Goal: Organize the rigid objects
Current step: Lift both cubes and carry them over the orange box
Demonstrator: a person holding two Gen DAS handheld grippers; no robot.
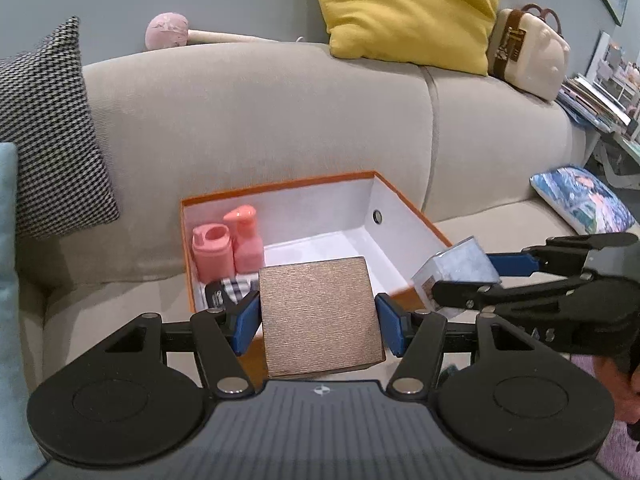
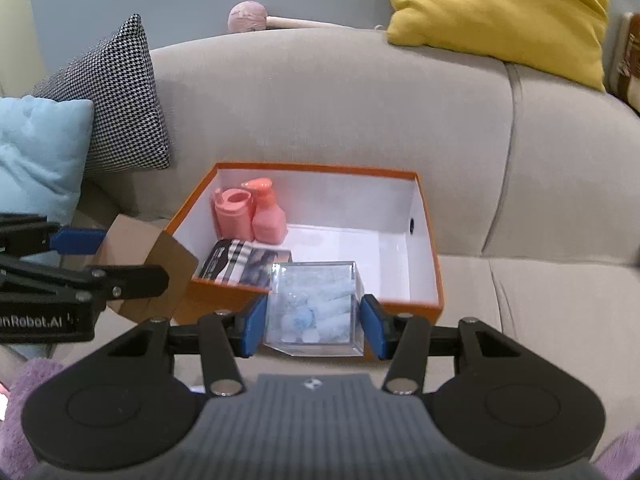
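Two grippers, each carrying a box above the sofa

The left gripper (image 1: pixel 318 320) clamps a brown box (image 1: pixel 320 316); the right gripper (image 2: pixel 314 326) clamps a clear box (image 2: pixel 316 308) (pale blue pieces inside). Both hang at the near edge of the orange bin (image 2: pixel 434 280), which holds two pink bottles (image 2: pixel 250 216) and a packet (image 2: pixel 244 266).

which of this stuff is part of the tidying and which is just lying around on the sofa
Part of the job:
orange box
brown box, in left gripper
clear cube, in right gripper
pink bottles

Just lying about:
yellow cushion
houndstooth cushion
cream bag
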